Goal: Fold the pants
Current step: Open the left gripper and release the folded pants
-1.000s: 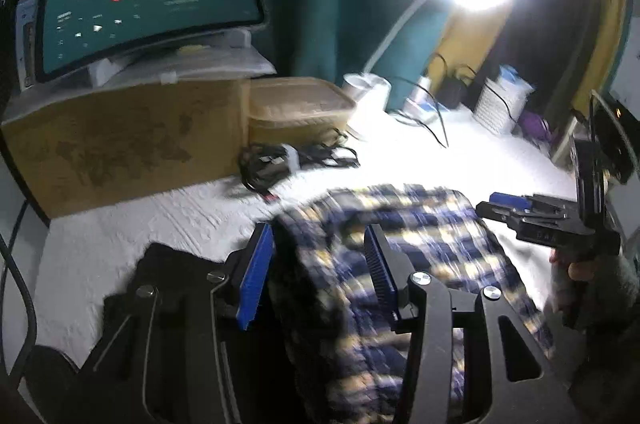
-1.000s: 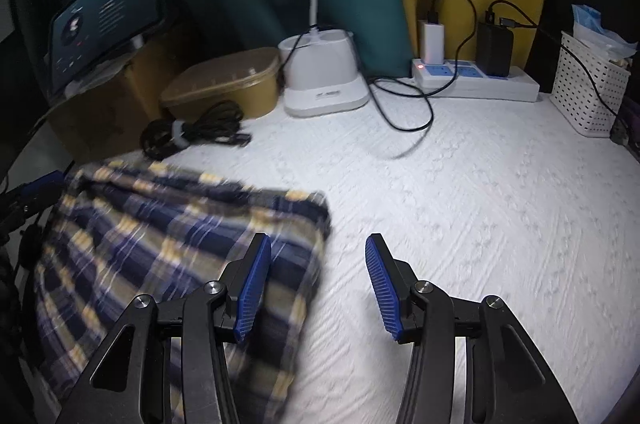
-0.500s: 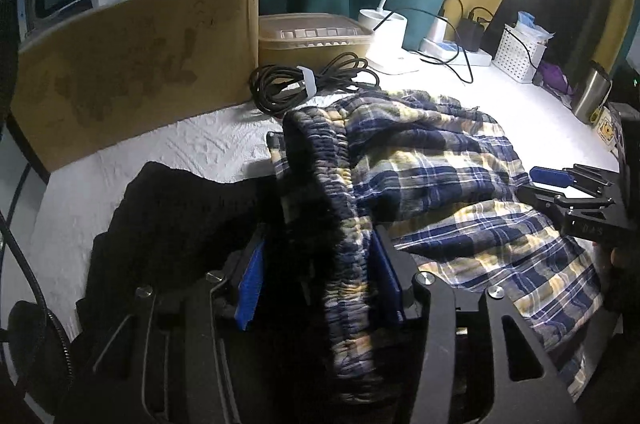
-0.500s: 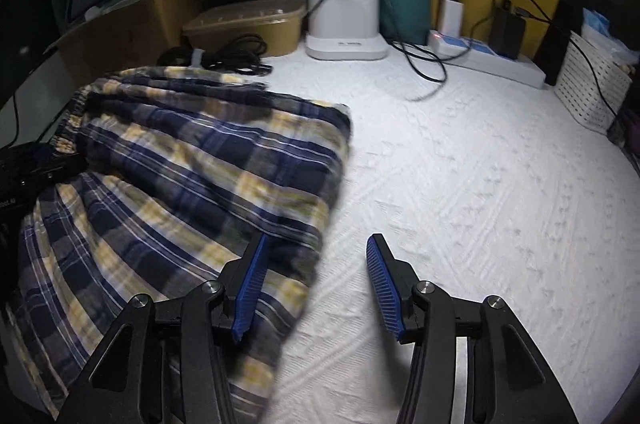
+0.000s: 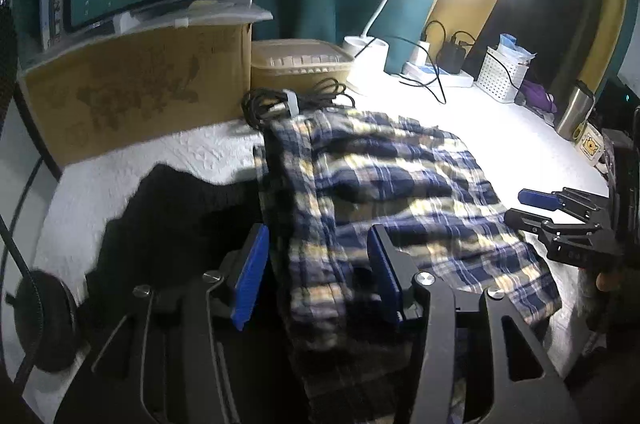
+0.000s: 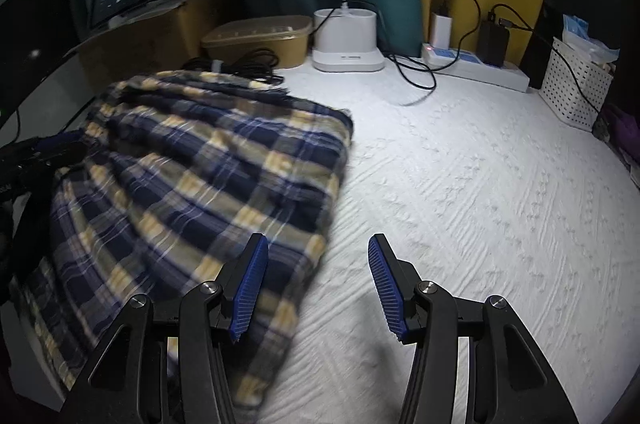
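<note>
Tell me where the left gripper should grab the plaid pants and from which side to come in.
Grip the gathered waistband of the plaid pants, the thick ridge running between the left gripper's open fingers. Come down from above, probably straddling the ridge: it stands proud of the white bedcover, so the pads can pinch it without snagging the dark garment beside it.

Both handheld tools share one build: the left gripper (image 5: 316, 274) and the right gripper (image 6: 318, 286) have matte black angular linkage arms with triangular cut-outs. Silver round screw heads (image 6: 425, 287) mark the pivots, and ribbed blue pads (image 6: 250, 286) line the fingers' inner faces.
</note>
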{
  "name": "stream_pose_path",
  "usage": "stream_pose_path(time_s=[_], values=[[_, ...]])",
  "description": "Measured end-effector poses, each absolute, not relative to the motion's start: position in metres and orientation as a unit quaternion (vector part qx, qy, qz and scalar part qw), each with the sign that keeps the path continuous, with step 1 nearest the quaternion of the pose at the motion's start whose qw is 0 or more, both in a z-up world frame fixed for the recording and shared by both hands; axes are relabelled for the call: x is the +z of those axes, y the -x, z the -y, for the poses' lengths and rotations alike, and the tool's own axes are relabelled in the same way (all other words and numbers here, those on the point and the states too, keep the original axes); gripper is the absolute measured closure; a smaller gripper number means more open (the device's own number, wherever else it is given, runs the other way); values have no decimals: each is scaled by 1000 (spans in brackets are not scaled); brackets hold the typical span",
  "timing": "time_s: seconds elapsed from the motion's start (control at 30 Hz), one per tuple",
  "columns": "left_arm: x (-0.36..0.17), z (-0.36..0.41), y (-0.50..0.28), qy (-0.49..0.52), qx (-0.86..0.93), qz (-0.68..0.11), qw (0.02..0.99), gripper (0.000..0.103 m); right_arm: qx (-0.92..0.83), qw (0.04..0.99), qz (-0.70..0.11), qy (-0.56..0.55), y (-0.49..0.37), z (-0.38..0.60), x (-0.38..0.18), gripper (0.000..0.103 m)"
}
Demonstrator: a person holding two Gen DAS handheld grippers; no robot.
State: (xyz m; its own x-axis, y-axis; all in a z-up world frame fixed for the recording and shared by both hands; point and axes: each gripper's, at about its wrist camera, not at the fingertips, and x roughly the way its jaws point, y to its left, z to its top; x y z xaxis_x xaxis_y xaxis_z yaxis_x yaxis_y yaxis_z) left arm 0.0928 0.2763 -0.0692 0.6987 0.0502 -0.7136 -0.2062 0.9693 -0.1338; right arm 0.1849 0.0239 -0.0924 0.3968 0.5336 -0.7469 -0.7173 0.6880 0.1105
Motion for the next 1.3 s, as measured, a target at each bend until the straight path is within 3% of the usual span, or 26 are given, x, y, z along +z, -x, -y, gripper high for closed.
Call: stream_pose_path(time_s=[0.43,0.63,1.3], values=[[-101,-272,-75,103,88,-410,902,49,386,816,-412,122,-152,-10,-112,48],[-105,-282,-69,122,96,-411,899,44,382,820,-410,115,-149,2,-112,42],[-61,-221,-36,87,130,-351,923,41,354,837,-407,97,-140,68,-109,41]])
